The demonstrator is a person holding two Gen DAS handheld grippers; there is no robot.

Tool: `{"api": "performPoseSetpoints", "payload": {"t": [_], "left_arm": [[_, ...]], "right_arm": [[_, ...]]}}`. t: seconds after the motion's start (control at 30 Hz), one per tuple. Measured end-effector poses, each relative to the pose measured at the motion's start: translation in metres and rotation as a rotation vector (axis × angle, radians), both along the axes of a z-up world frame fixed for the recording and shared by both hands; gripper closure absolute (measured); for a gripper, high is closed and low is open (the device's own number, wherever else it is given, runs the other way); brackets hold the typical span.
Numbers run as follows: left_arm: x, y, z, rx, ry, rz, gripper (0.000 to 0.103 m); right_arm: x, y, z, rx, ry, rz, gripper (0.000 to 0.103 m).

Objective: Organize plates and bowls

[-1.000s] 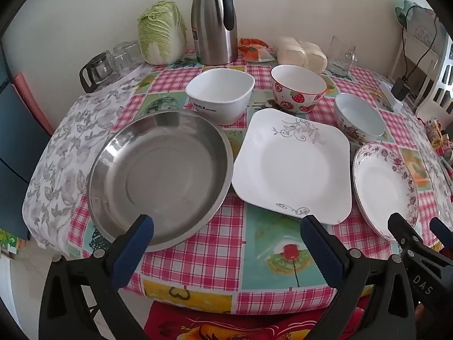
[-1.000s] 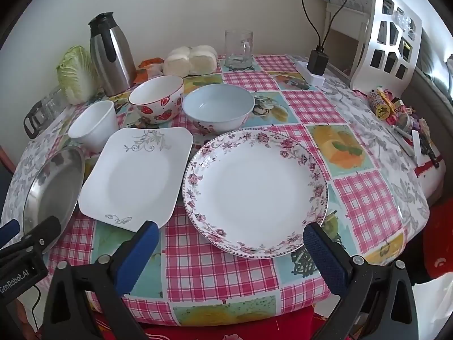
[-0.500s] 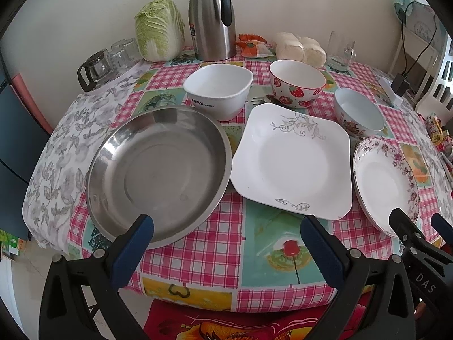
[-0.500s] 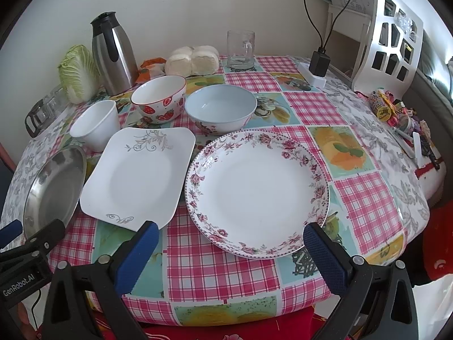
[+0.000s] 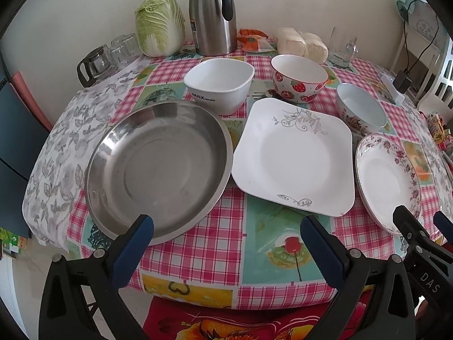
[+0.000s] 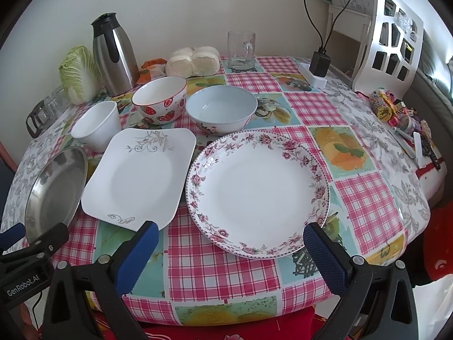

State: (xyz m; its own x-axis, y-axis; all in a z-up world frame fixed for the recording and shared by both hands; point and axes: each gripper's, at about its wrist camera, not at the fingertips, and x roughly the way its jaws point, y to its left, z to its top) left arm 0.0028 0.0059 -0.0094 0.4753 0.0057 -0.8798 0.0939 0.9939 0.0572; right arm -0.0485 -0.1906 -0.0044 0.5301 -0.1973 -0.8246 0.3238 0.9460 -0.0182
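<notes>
On the checked tablecloth lie a steel plate (image 5: 158, 167) (image 6: 55, 189), a square white plate (image 5: 294, 155) (image 6: 138, 175) and a round floral-rimmed plate (image 5: 388, 181) (image 6: 257, 189). Behind them stand a white square bowl (image 5: 219, 85) (image 6: 97, 126), a strawberry bowl (image 5: 298, 78) (image 6: 160, 99) and a pale blue bowl (image 5: 361, 107) (image 6: 220, 110). My left gripper (image 5: 226, 229) is open at the table's near edge, before the steel and square plates. My right gripper (image 6: 230, 235) is open just before the floral plate. Neither holds anything.
At the back stand a steel thermos (image 5: 212, 14) (image 6: 113, 53), a cabbage (image 5: 160, 28) (image 6: 78, 73), wrapped buns (image 5: 301, 44) (image 6: 194, 61), a glass mug (image 6: 242, 49) and glasses (image 5: 110, 56). A charger (image 6: 320, 63) and small clutter (image 6: 396, 110) occupy the right. A white chair (image 6: 390, 42) stands beyond.
Both grippers have edged slightly forward and lower toward the table; the dishes have not moved and both grippers remain open.
</notes>
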Motion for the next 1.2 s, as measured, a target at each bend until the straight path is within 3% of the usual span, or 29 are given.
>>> {"api": "performPoseSetpoints", "payload": {"t": [1.2], "left_arm": [[-0.0007,0.001,-0.0026,-0.006,0.007,0.006,0.0]], "right_arm": [[-0.0006,0.0002,-0.0027,0.004,0.004,0.001,0.0]]}}
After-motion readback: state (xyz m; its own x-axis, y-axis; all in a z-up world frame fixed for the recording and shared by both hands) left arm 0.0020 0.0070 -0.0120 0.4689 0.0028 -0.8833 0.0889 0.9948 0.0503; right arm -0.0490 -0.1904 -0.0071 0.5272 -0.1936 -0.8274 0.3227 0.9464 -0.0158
